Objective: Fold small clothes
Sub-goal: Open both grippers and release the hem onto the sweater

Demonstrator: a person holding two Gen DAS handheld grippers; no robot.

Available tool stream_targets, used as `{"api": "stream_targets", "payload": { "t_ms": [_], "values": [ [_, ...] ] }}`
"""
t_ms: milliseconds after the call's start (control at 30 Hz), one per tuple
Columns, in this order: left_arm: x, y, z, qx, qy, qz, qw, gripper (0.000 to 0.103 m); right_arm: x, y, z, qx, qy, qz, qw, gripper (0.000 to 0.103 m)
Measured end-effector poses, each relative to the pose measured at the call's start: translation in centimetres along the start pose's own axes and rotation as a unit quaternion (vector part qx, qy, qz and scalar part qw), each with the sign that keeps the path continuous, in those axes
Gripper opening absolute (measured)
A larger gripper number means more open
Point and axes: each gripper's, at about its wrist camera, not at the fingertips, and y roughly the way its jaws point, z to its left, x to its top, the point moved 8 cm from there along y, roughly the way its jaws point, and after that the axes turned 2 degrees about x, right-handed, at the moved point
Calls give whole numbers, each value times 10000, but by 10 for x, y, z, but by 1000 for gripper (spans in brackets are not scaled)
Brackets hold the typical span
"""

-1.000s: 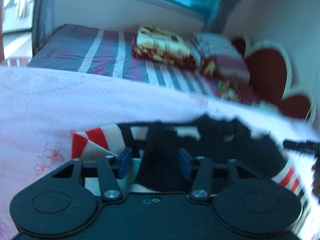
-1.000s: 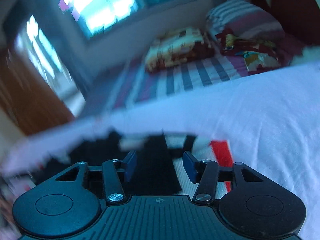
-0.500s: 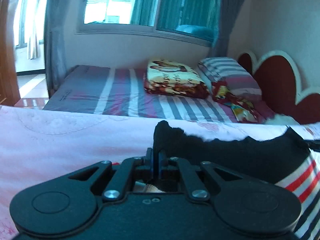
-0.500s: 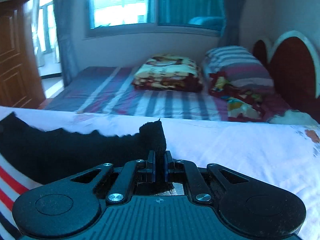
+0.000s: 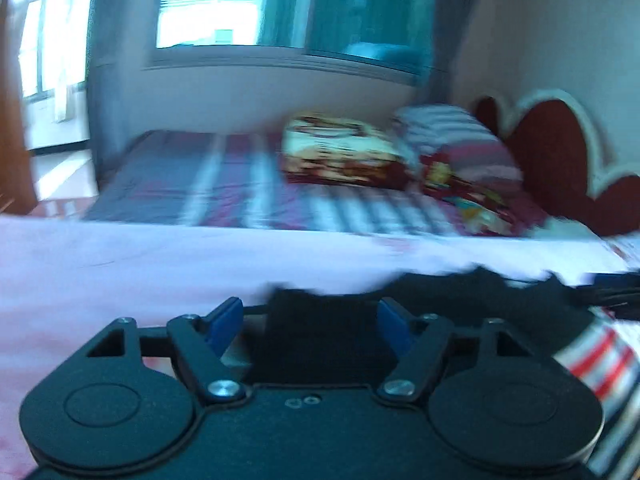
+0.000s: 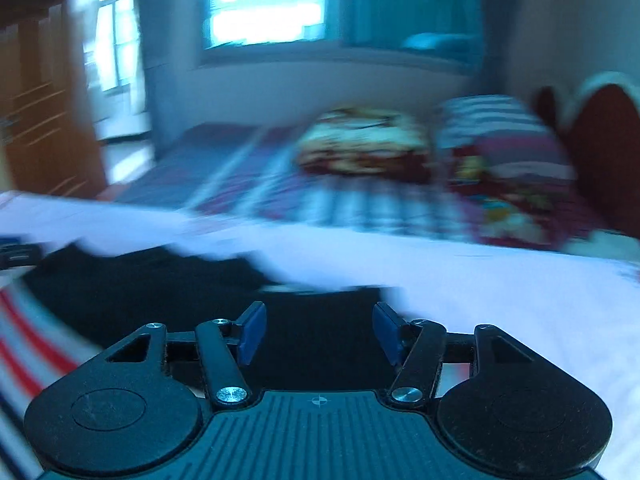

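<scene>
The left gripper (image 5: 310, 326) has its jaws apart and opening, and so does the right gripper (image 6: 318, 334) — black cloth lies between each pair, the blue pads clear of it. One garment (image 5: 460, 312), black with red-and-white stripes, lies on the pink sheet (image 5: 120, 268), running off toward 3 o'clock in the left view and 9 o'clock in the right. The risk I see: a pad snagging the released edge and dragging the fold open. Count: two grippers, one garment; at 12 o'clock one folded blanket (image 5: 340, 148), one striped pillow (image 5: 452, 136).
</scene>
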Motion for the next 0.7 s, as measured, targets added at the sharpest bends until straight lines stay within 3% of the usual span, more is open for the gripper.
{"api": "stream_targets", "payload": {
  "t_ms": [100,200,267,333,400,467,533,600,700],
  "values": [
    [-9,13,-51,-238,418,258,9985,71,-4,18,43,220,-171,201,9994,59],
    [-26,25,-61,-202,616,559,9963,72,-17,27,56,262,-190,423,9986,59],
    [-36,23,-39,-8,723,495,9962,75,-26,22,40,-88,-354,438,9984,59],
    [-44,15,-3,355,748,411,9957,75,-31,16,-2,-821,-253,449,9953,59],
    [-49,10,30,525,552,334,9965,77,-43,5,-42,-1068,61,509,9930,59],
    [-47,8,41,460,126,374,9982,78,-46,-3,-53,-836,413,496,9944,59],
    [-42,4,38,689,124,335,9970,74,-36,-14,-44,-1029,432,318,9932,55],
    [-37,-9,23,786,199,187,9965,72,-28,-27,-24,-653,531,117,9964,44],
    [-40,-32,-12,506,287,-112,9982,74,-34,-38,25,-112,170,136,9997,40]
  ]
}}
